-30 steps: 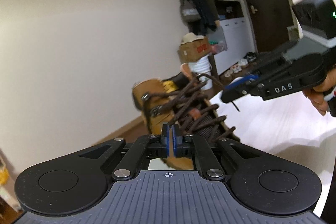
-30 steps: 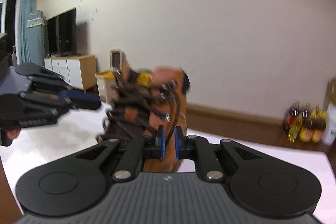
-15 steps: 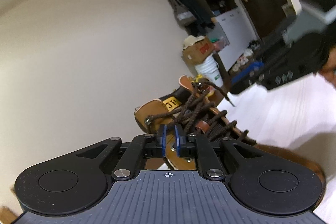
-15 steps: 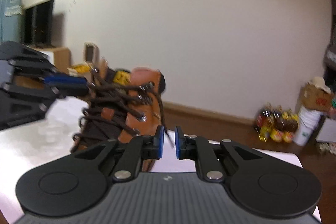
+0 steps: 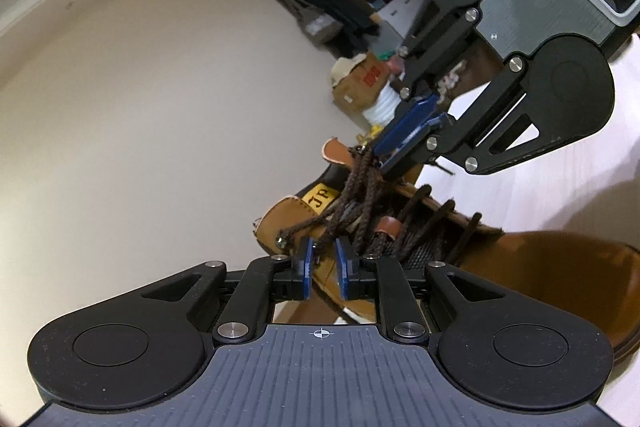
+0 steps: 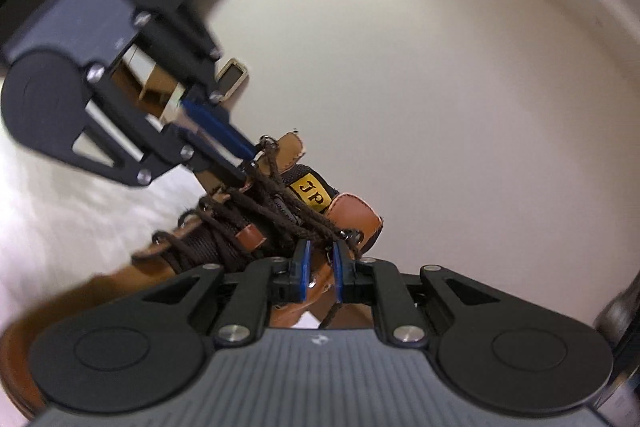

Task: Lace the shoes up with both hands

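Up close, the left gripper (image 5: 323, 267) sits at the tan boot's (image 5: 532, 267) collar, its blue pads parted with a strand of the dark brown lace (image 5: 362, 187) running through the gap — untouched by either pad, as far as shows. The boot lies tilted on a white surface (image 5: 560, 163), its yellow tongue label (image 5: 319, 199) facing the camera. Further right, the right gripper (image 6: 319, 269) also stands slightly apart — lace hangs between its pads (image 6: 302, 267), loose rather than pinched.
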